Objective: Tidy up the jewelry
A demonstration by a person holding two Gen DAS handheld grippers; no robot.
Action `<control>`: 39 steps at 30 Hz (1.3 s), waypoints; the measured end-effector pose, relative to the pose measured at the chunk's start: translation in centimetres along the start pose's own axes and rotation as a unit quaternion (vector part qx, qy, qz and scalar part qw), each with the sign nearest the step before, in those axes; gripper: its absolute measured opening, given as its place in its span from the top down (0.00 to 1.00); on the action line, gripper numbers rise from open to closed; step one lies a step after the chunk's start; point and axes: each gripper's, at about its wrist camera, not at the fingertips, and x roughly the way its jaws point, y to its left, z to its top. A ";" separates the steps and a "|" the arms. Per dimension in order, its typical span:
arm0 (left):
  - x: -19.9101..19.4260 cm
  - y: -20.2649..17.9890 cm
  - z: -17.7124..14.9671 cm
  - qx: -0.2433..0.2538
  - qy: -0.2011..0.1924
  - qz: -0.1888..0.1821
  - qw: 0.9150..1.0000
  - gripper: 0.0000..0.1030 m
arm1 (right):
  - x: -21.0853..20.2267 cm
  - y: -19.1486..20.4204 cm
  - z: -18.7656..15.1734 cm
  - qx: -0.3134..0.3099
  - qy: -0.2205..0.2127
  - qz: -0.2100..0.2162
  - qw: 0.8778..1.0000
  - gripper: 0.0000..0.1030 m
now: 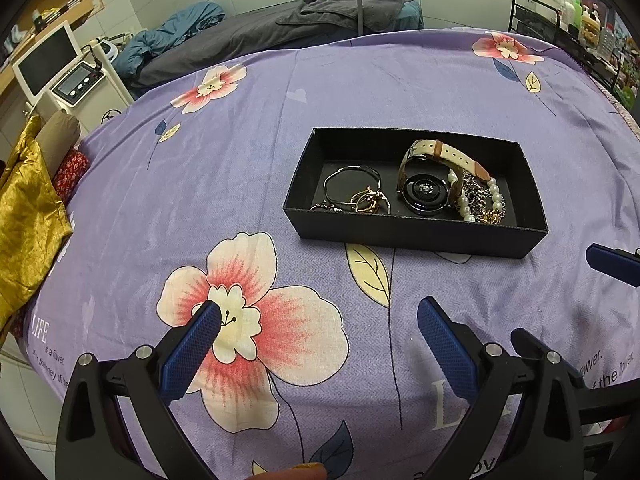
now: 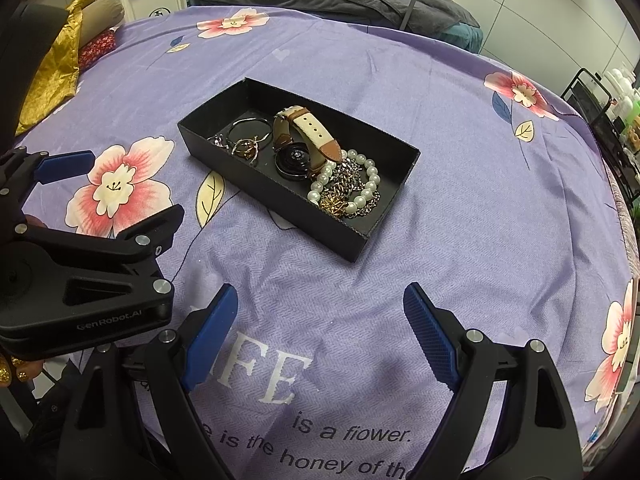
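A black open box (image 1: pixel 404 231) (image 2: pixel 320 232) lies on the purple flowered cloth. Inside it are a thin bangle with gold rings (image 1: pixel 356 192) (image 2: pixel 248 136), a watch with a cream and brown strap (image 1: pixel 428 190) (image 2: pixel 296 156), and a pearl bracelet tangled with chains (image 1: pixel 478 200) (image 2: pixel 348 190). My left gripper (image 1: pixel 320 312) stands open over the cloth in front of the box, nothing between its blue pads. My right gripper (image 2: pixel 318 300) is open too, nearer than the box, and holds nothing. The left gripper's body (image 2: pixel 80 276) shows at the left of the right wrist view.
The purple cloth (image 1: pixel 240 152) covers a round-looking table. Gold fabric and cushions (image 1: pixel 28 216) lie at the left edge. A white machine with a screen (image 1: pixel 60 68) stands beyond. A grey-covered bed (image 1: pixel 304 20) is behind, and a black rack of bottles (image 1: pixel 568 12) at the right.
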 end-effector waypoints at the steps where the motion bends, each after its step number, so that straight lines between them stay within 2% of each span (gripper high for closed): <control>1: 0.0 0.0 0.0 0.000 0.000 0.000 1.000 0.06 | 0.0 0.0 0.0 0.000 0.000 0.000 1.000 0.18; 39: 0.2 -0.2 0.2 0.007 0.003 0.002 1.000 0.06 | 0.3 0.1 0.1 -0.004 0.001 -0.002 1.000 0.18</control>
